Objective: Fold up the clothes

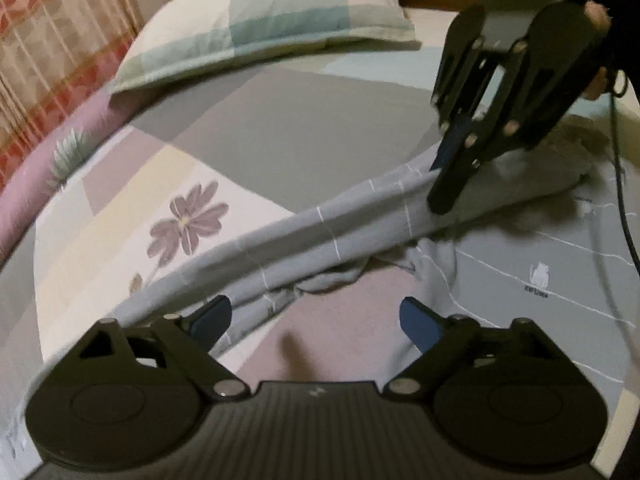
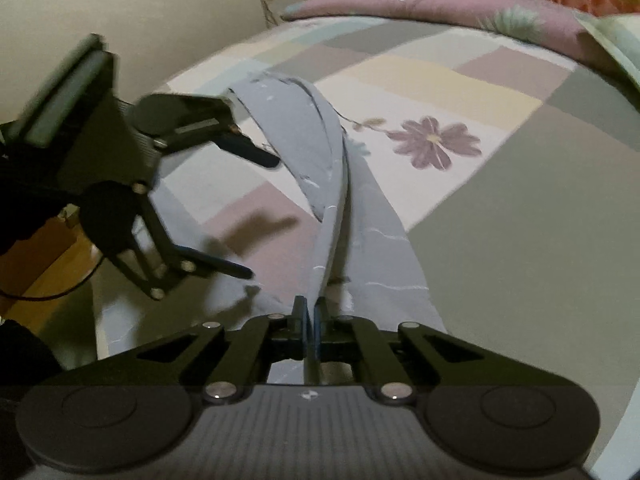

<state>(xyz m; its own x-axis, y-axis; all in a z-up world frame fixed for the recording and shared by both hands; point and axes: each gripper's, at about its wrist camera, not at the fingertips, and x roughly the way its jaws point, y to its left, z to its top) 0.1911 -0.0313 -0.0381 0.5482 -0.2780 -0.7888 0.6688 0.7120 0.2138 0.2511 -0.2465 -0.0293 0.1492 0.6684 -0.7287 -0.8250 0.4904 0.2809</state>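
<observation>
Right wrist view: my right gripper (image 2: 311, 322) pinches a raised fold of the light grey-blue cotton garment with thin white lines (image 2: 332, 184), which trails across the patchwork floral bedsheet (image 2: 520, 208). My left gripper (image 1: 316, 316) hangs spread, holding nothing. Soft, light cloth; I would take its near hem. Open bed lies far and left.

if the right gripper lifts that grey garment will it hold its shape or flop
Probably flops: the garment already sags in a thin, twisted band from the shut right gripper. It likely feels light, hanging from one pinch. The rest may drag across the bedsheet.
</observation>
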